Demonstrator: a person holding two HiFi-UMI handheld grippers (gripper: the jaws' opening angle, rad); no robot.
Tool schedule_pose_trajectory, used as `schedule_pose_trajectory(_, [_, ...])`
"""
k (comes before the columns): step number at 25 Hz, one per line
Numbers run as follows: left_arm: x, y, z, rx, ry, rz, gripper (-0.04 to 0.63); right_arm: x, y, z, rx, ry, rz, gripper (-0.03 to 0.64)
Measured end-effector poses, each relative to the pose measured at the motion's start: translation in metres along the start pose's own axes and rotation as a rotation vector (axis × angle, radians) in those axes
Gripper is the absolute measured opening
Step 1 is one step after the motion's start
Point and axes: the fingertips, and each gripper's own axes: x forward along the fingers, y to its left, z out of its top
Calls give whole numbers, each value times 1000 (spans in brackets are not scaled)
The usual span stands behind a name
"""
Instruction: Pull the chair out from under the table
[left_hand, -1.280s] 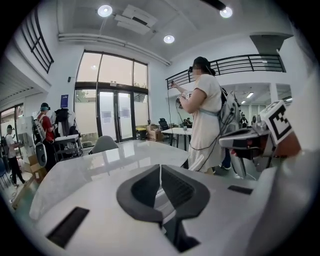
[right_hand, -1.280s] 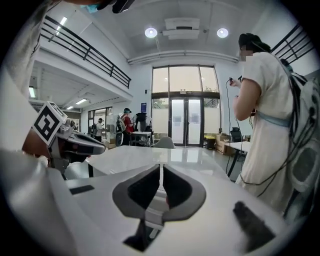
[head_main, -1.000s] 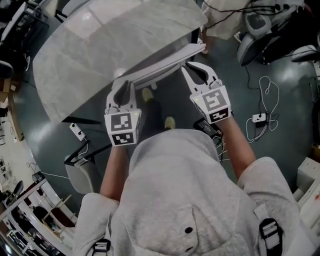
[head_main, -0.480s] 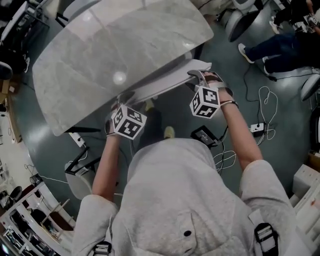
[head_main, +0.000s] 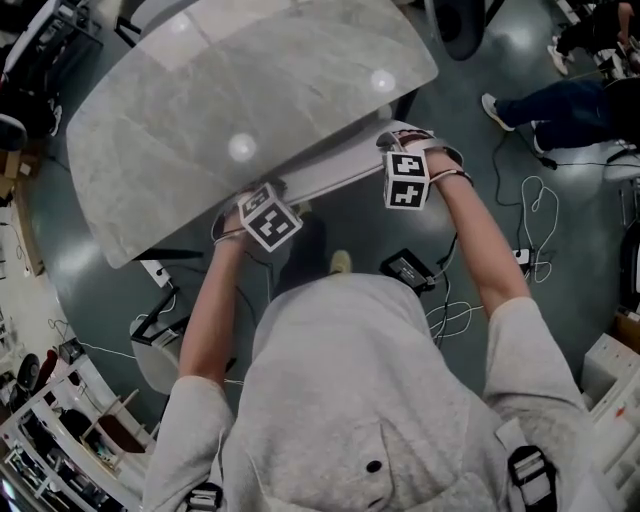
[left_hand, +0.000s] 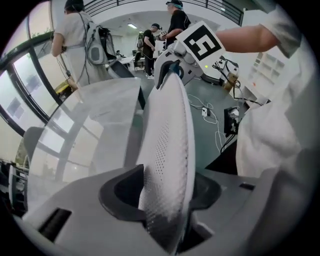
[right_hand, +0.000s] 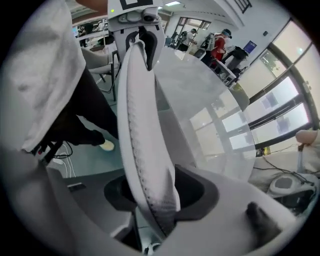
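Chair backrest (head_main: 335, 172) sits tucked under the counter's (head_main: 200, 100) near edge. My left claw (left_hand: 165, 192), closing, and right claw (right_hand: 160, 192), opening, loosely straddle its top rim, so I can pull it out.

Bright, even overhead light put two glare spots on the tabletop (head_main: 200, 100), and both gripper views bulged inside dark, soft-edged round borders.

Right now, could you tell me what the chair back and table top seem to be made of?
Chair back: white matte mesh fabric, judging by its fine perforations, on a smooth, probably plastic rim.
Table top: glossy grey marble or marble-look laminate; faint veining, lamp reflections.
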Motion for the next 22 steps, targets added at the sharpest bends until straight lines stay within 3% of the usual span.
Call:
schedule_pose_trajectory(2, [13,-3,-7,45,52,-18,189,12,0,-5,-49,30,-19,165])
schedule_pose_trajectory(3, [17,-5,-10,76,76,-20,145,14,1,-6,-69,31,-26,138])
schedule_pose_trajectory(5, [18,-10,-12,107,92,-38,135,14,2,-6,-95,23,-44,118])
schedule_pose_trajectory(9, [18,-10,-14,121,95,-42,118,15,4,-6,-147,48,-63,66])
schedule_pose_trajectory(22, [16,-19,-23,161,93,-1,112,9,23,-2,-161,69,-137,42])
